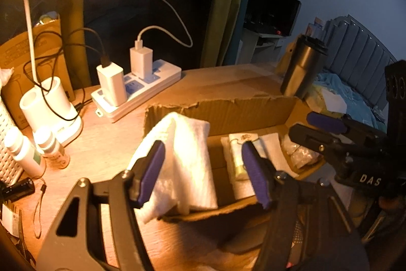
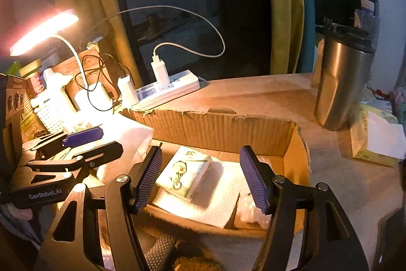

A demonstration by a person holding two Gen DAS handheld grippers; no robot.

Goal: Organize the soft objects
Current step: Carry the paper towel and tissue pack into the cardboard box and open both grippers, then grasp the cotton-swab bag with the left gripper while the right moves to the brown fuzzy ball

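A torn cardboard box sits on the wooden desk. Inside lie a printed tissue pack, a white cloth sheet and a clear plastic bag. A white towel drapes over the box's left wall. My left gripper is open, its left pad against the towel, jaws wide apart. My right gripper is open and empty above the box; it shows at the right in the left wrist view.
A power strip with chargers and cables lies behind the box. A lit desk lamp and small bottles stand left. A steel tumbler and a tissue packet stand right.
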